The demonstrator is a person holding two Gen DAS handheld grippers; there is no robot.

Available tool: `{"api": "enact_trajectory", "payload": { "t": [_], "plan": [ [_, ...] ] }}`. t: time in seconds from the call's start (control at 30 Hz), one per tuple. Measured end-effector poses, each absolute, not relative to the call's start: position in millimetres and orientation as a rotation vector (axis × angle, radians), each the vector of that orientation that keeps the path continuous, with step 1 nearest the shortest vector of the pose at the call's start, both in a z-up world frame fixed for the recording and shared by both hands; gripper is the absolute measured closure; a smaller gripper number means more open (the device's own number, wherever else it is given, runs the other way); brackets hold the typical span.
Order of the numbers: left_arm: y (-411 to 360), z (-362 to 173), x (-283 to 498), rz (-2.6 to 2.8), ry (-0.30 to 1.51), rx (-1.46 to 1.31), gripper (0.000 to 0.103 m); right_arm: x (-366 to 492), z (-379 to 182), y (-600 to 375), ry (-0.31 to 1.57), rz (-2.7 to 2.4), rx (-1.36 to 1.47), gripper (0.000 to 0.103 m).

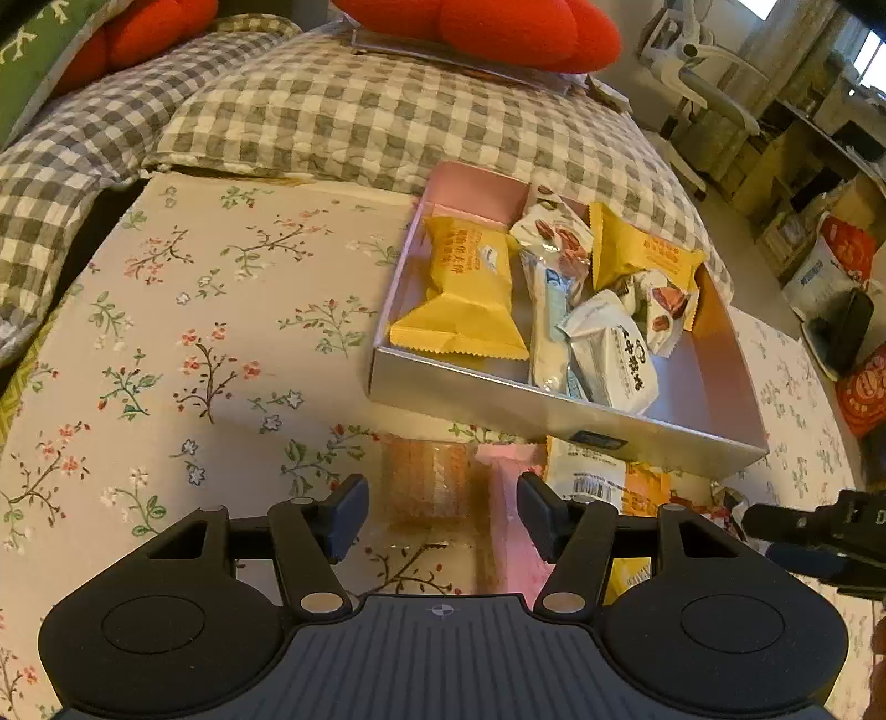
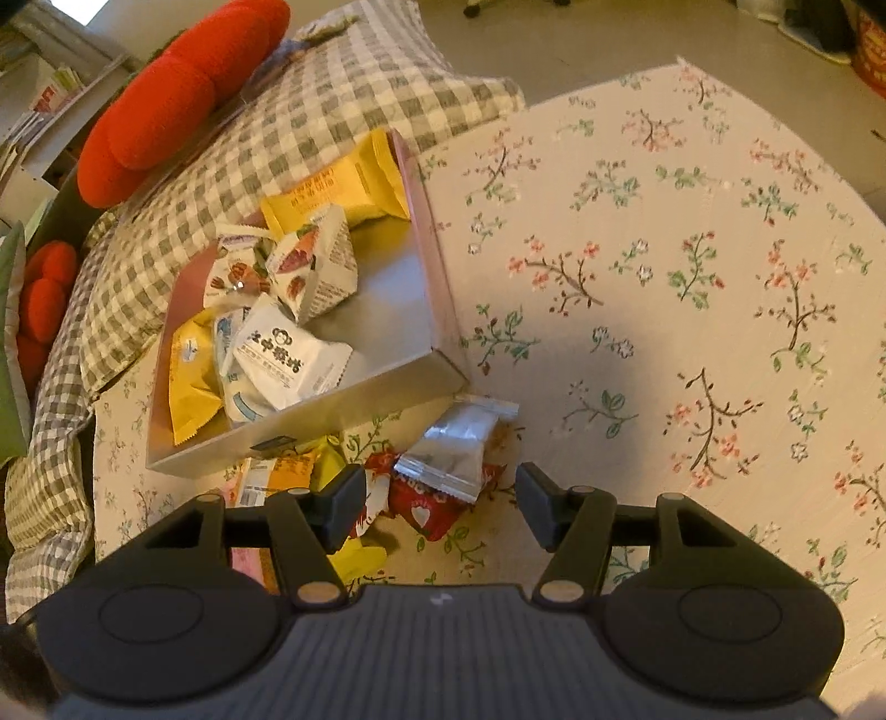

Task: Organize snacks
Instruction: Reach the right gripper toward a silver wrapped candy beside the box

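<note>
Two hand-held grippers hover over a table covered with a floral tablecloth (image 2: 664,266), each seen from its own wrist camera.

The left gripper (image 1: 443,512) has its two fingers spread wide with nothing clamped between them. In the gap just beyond the fingertips lies a clear-wrapped biscuit pack (image 1: 426,482), with a pink packet (image 1: 512,520) touching it on the side of the right finger. Past the right finger sit a white packet with a barcode (image 1: 587,473) and an orange packet (image 1: 645,487). The other gripper's dark tip shows at the far right edge of this view.

The right gripper (image 2: 440,507) is likewise spread wide and grasps nothing. Between its fingertips, slightly ahead, lies a silver foil packet (image 2: 459,443) resting on top of a red packet with a white heart (image 2: 426,509). By the left finger are loose yellow and orange packets (image 2: 310,471), partly hidden behind that finger.

Farther out, beyond all these loose snacks, stands a shallow silver box (image 1: 554,412) with a pink inner wall. Inside it are two yellow wrapped cakes (image 1: 465,293), a long pale packet (image 1: 551,327), a white packet with dark characters and a monkey face (image 1: 614,354), and small white packets printed with nuts (image 1: 554,238).

Behind the box lies a grey-and-white checked quilt (image 1: 343,111), and farthest away rests a red cushion (image 1: 498,27).
</note>
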State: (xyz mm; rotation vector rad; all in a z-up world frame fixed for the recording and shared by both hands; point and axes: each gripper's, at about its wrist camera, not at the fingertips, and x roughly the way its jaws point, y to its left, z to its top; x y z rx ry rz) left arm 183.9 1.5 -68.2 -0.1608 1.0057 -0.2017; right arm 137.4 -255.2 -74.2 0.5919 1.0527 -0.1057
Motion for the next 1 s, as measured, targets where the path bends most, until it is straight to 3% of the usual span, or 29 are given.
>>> {"api": "enact_trajectory", "payload": {
  "t": [0.37,0.6,1.0],
  "plan": [
    [-1.7,-81.9,191.6,-0.199,1.033,-0.169,0.044,151.3,-95.6,-250.1,1.109,-0.058,0.663,0.05],
    [-0.8,-85.0,195.3,-0.188,1.031,-0.161,0.043,150.7,-94.2,-245.9,1.092,-0.006,0.7,0.076],
    [-5.9,-85.6,193.8,-0.184,0.991,-0.111,0.046,148.0,-84.3,-247.4,1.056,0.001,0.696,0.087]
  ]
}}
